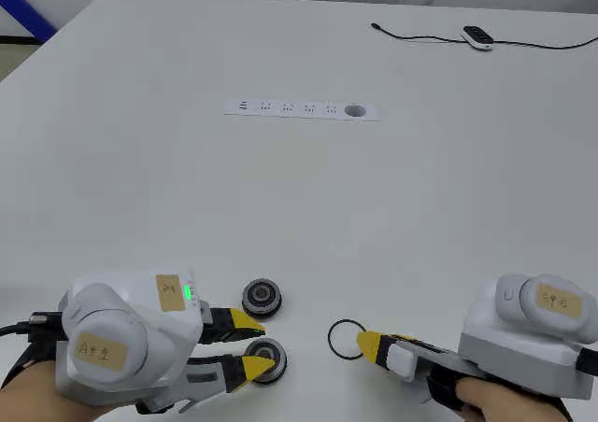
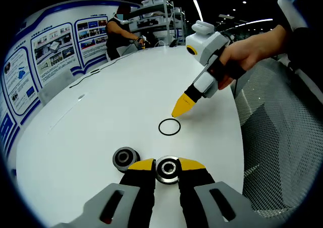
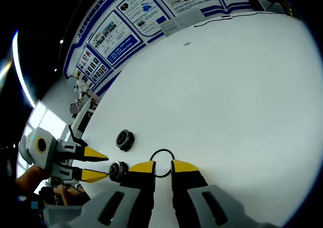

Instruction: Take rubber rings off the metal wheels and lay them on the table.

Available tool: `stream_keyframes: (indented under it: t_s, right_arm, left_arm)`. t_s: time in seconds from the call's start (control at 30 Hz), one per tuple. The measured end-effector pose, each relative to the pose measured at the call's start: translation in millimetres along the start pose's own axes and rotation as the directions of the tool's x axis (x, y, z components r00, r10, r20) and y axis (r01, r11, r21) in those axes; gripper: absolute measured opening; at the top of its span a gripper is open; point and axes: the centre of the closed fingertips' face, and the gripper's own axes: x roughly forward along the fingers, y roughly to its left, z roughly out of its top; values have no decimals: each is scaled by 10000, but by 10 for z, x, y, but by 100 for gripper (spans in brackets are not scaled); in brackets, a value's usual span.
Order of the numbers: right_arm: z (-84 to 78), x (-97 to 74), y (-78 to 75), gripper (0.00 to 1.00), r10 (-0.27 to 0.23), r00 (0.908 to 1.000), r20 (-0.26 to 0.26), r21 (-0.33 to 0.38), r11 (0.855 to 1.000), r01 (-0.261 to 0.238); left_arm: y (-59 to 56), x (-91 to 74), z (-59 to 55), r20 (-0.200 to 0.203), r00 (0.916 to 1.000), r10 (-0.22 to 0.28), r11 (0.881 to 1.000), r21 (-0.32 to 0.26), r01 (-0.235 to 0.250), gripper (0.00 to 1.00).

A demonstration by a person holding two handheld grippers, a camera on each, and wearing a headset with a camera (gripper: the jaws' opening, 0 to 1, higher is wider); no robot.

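The left gripper point(image 1: 260, 344) is seen with its jaws partly apart and the first wheel point(image 1: 268, 359) sat right at the yellow tips; in the left gripper view both tips look to be touching it, but a real clamp can't be confirmed, so that's left open. The rim of that wheel looks bare metal, judged from the same view. The rubber ring point(image 1: 347, 339) is laid flat on the table point(image 1: 299, 217), right at the tips of the right gripper point(image 1: 366, 344), whose jaws are drawn nearly together; whether the ring is pinched or just touched can't be told. The relation that matters: the second wheel point(image 1: 262, 297), dark-rimmed so probably not stripped yet, is lying flat with its axle up, just off the outer side of the left gripper's far jaw and slightly ahead. It's clearly nearer the left gripper than the right, so a short sideways shift is probably all that's needed. Tan stickers with handwriting are stuck on both grippers, but nothing can be read; same for the blue wall posters point(image 2: 50, 51).
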Motion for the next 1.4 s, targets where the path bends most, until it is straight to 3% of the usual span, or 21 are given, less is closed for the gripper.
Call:
stream_keyframes:
  t_s: [0.1,0.2,0.4,1.13,1.4]
  right_arm:
    - [41,-2,29,14,153,9997,164,-15,9999,-152]
    - [69,3,136,14,694,9971,319,368,9968,-706]
    - [31,31,255,14,1114,9936,170,268,9934,-1118]
    - [-81,95,467,14,1927,9812,-127,631,9794,-1916]
    - [-201,140,602,15,2394,9697,-491,616,9697,-2363]
  left_arm:
    - [-3,7,-13,-59,10000,-26,10000,29,26,17]
    - [-5,11,-22,-100,9999,-45,10000,39,45,17]
    - [-19,25,-44,-173,9998,-116,9999,22,116,17]
    - [-39,53,-155,-508,9982,-325,9995,-63,322,15]
    - [-43,62,-156,-613,9973,-409,9991,38,412,14]
